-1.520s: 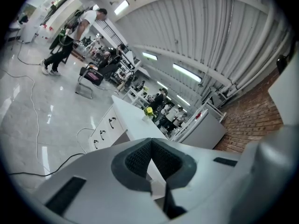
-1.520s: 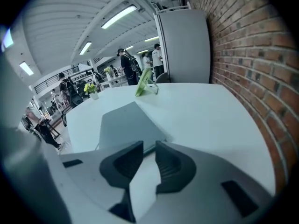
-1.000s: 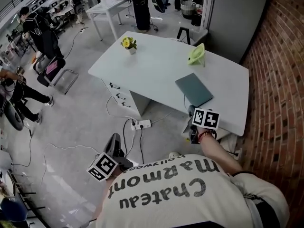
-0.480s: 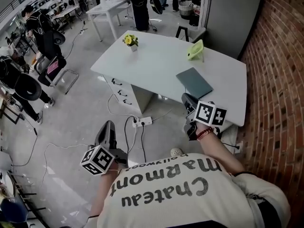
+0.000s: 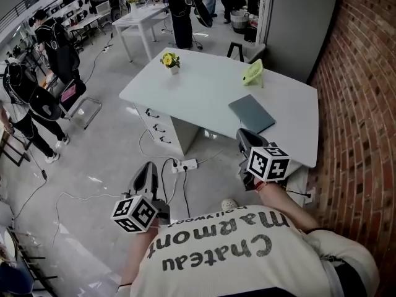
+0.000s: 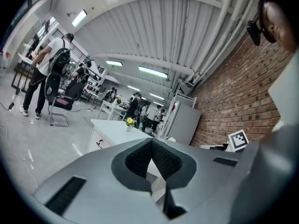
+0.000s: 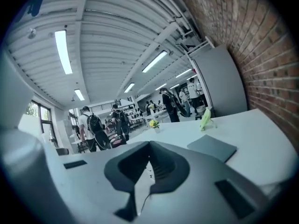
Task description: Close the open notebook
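Observation:
A grey-green notebook (image 5: pixel 252 114) lies closed and flat on the white table (image 5: pixel 204 94), near its front right. In the right gripper view the notebook (image 7: pixel 212 147) lies ahead and to the right. My right gripper (image 5: pixel 242 135) is shut and empty; it hangs in the air just off the table's front edge, short of the notebook. In its own view the right gripper (image 7: pixel 149 147) shows its pads together. My left gripper (image 5: pixel 147 167) is held over the floor, left of the table, also shut with nothing in it; its pads (image 6: pixel 145 155) meet at the tip.
A small pot of yellow flowers (image 5: pixel 168 60) and a green stand (image 5: pixel 254 72) sit at the table's far side. Drawers (image 5: pixel 154 124) are under the table, and a power strip (image 5: pixel 185 164) with cables lies on the floor. A brick wall (image 5: pixel 359 104) runs along the right. People stand far left.
Both grippers have come up towards the head camera. The right one has lifted from beside the table's front edge, and the left one has rolled. The notebook has not moved.

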### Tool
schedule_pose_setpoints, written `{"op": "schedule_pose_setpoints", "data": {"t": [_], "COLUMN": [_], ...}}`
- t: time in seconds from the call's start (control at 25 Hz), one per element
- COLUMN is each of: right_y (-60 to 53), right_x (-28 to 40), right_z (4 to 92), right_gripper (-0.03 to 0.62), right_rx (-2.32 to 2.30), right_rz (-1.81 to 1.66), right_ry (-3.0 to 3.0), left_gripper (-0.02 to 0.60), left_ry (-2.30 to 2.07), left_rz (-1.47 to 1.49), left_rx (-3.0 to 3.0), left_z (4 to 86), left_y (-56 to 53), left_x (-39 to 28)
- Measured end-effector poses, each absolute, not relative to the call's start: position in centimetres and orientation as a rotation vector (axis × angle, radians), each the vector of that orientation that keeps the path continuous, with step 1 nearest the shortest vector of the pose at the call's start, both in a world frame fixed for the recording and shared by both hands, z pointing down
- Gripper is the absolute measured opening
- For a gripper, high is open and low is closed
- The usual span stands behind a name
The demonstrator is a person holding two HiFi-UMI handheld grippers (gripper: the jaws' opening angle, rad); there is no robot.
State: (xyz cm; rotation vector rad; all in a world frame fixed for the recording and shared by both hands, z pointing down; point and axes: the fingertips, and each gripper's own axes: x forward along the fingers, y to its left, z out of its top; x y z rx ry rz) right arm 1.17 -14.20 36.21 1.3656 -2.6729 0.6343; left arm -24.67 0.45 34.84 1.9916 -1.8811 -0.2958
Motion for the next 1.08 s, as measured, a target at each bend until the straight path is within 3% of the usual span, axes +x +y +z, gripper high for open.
{"op": "schedule_pose_setpoints", "data": {"t": [1.08], "right_y": [-13.3], "right_x": [4.7], "right_z": [39.9], "right_gripper": [0.003], "right_rx": [1.478], "right_rz": [0.625], "right_ry": [-2.491], "left_gripper": [0.002], "left_ry": [-1.766], "left_rz": [-0.248], "left_rx": [1.983], "left_z": [38.4], "left_y": [-0.8], "left_x": [-23.0]}}
